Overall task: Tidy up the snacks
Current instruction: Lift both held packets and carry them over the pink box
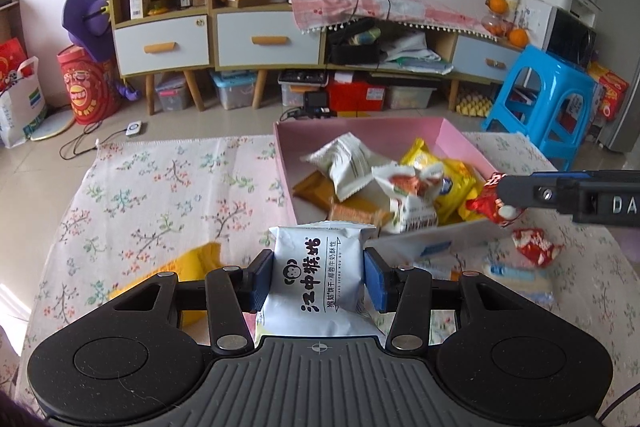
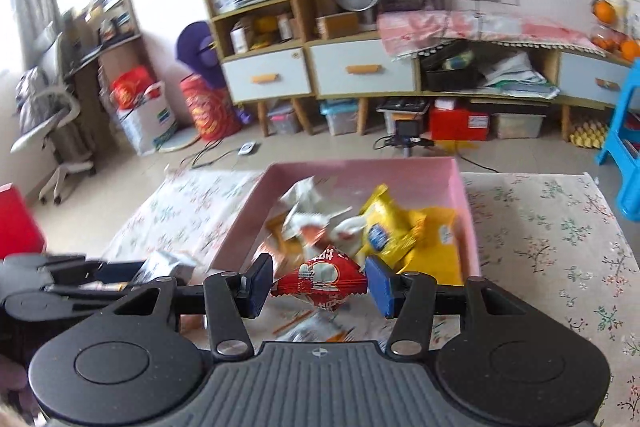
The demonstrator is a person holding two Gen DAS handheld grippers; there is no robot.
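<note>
My left gripper [image 1: 319, 273] is shut on a white biscuit packet [image 1: 316, 279] with black lettering, held above the floral cloth just in front of the pink box [image 1: 360, 131]. The box holds several snack packets, white, yellow and orange. My right gripper [image 2: 319, 285] is shut on a red snack packet [image 2: 322, 281] near the box's front edge; the same gripper [image 1: 505, 197] comes in from the right in the left wrist view, with the red packet [image 1: 486, 203] at its tip. Another red packet [image 1: 534, 247] lies on the cloth in front of the box. The left gripper [image 2: 100, 277] shows at lower left in the right wrist view.
A yellow packet [image 1: 200, 261] lies on the floral tablecloth [image 1: 160, 195] left of my left gripper, and pale blue-and-white packets [image 1: 516, 275] lie to its right. Behind the table stand a drawer cabinet [image 1: 260, 39], storage bins and a blue plastic stool [image 1: 548, 99].
</note>
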